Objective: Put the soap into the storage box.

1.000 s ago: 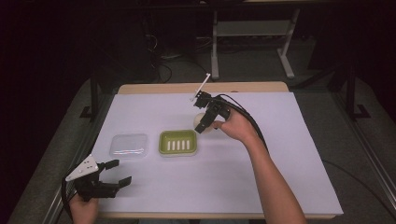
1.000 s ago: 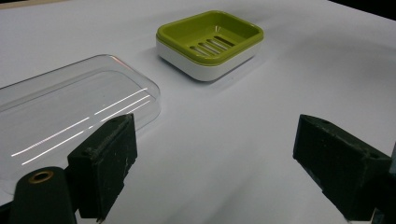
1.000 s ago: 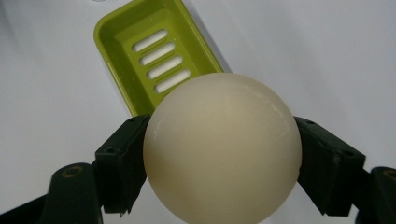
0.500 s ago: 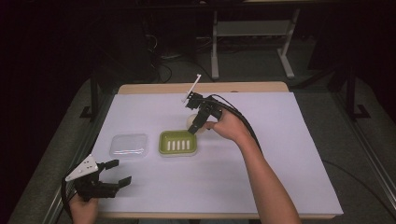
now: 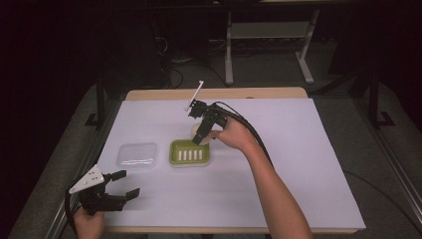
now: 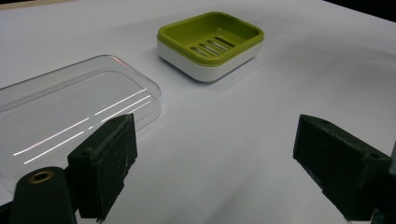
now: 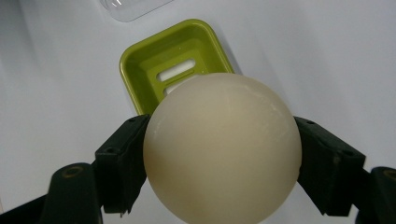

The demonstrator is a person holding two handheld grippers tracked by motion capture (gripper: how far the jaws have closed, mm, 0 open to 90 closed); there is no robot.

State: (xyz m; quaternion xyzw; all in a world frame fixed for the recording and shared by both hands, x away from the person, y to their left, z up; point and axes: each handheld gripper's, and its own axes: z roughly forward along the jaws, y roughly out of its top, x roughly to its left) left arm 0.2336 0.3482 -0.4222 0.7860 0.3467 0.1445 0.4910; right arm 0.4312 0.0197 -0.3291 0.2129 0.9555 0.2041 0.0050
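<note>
Two grippers are at work over the white table (image 5: 308,164). The right gripper (image 5: 201,133) holds a round, cream ball of soap (image 7: 222,147). Its jaws squeeze the soap from both sides, and the soap hangs in the air just above the far edge of the green soap dish (image 5: 189,152). In the right gripper view the dish (image 7: 175,65) sits right behind and under the soap, with its slots showing.

The left gripper (image 5: 115,188) rests near the front left corner of the table. Its jaws are spread wide with nothing between them. A clear plastic lid (image 5: 137,154) lies flat beside the dish, on its left.

My guess is the soap is meant to go into the dish. The soap is round and smooth, so it could slip out of the jaws early. It could also roll. If it is let go while it is over the rim and not the middle, it may bump the edge, tip the light dish, or roll away across the table.
</note>
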